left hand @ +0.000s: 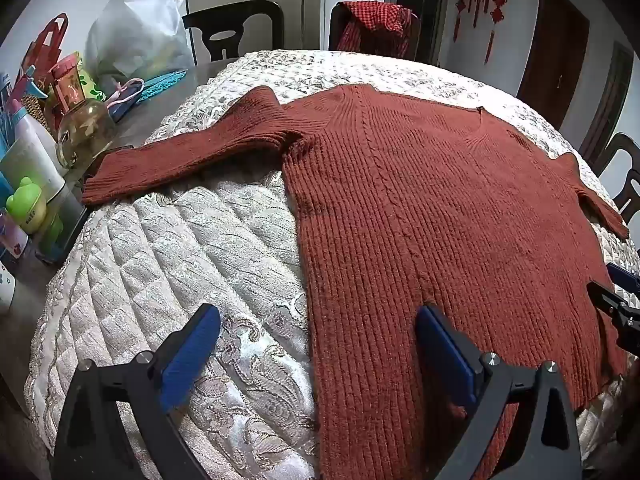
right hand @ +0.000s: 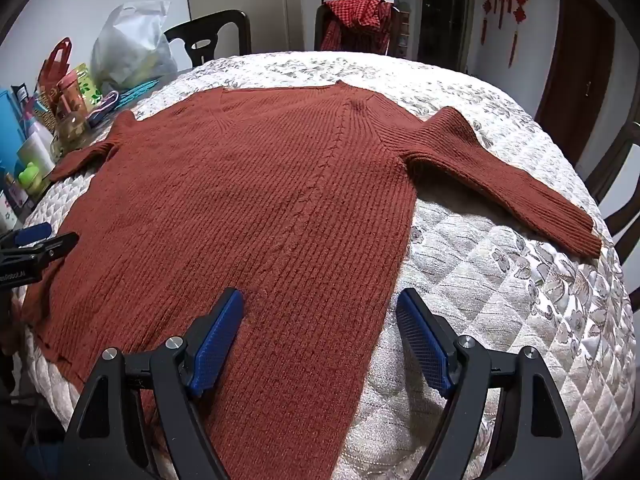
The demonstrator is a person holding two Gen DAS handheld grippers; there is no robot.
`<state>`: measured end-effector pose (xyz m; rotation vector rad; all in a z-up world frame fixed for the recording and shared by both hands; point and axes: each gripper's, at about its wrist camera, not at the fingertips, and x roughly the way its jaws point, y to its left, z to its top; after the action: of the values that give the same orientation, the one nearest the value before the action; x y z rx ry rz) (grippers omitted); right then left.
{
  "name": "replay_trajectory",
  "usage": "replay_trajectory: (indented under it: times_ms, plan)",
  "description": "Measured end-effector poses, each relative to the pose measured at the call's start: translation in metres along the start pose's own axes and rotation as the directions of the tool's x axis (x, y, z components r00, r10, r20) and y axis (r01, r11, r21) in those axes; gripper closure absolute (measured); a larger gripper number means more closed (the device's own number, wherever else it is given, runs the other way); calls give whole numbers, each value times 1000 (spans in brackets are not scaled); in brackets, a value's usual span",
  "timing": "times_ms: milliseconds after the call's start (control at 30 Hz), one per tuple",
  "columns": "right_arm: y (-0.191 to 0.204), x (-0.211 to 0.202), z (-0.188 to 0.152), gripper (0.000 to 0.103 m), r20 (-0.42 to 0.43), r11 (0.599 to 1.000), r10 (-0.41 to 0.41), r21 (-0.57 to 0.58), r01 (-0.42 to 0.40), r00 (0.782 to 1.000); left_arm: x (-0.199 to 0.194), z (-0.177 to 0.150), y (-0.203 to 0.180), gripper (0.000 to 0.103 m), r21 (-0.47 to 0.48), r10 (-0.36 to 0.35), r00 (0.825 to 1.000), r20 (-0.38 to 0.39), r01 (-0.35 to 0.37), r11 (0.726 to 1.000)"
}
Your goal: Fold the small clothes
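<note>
A rust-brown knitted sweater (left hand: 440, 200) lies flat on the quilted cloth, neck away from me, both sleeves spread out. In the left wrist view its left sleeve (left hand: 188, 156) reaches toward the clutter. My left gripper (left hand: 320, 320) hovers open over the sweater's lower left side edge, with nothing pressed between its blue pads (left hand: 192, 356). In the right wrist view the sweater (right hand: 260, 208) fills the middle and its right sleeve (right hand: 500, 176) runs out to the right. My right gripper (right hand: 320, 308) is open above the lower right side edge, pads (right hand: 424, 344) apart.
A quilted cream cloth (left hand: 180, 264) covers the round table. Bottles, cups, a glass jar (left hand: 84, 128) and a white plastic bag (left hand: 136, 32) crowd the left edge. Dark chairs stand behind; one carries a red checked garment (left hand: 372, 24). Each gripper shows at the other view's edge.
</note>
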<state>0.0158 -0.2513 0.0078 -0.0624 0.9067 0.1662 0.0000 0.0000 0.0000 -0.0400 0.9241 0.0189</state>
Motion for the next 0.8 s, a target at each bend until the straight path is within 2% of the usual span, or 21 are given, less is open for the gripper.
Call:
replay_trajectory:
  times_ms: [800]
  plan:
    - [0,0,0,24,-4,1000,0,0,0,1000,0,0,0,1,3,3,1000,0,-3,1000]
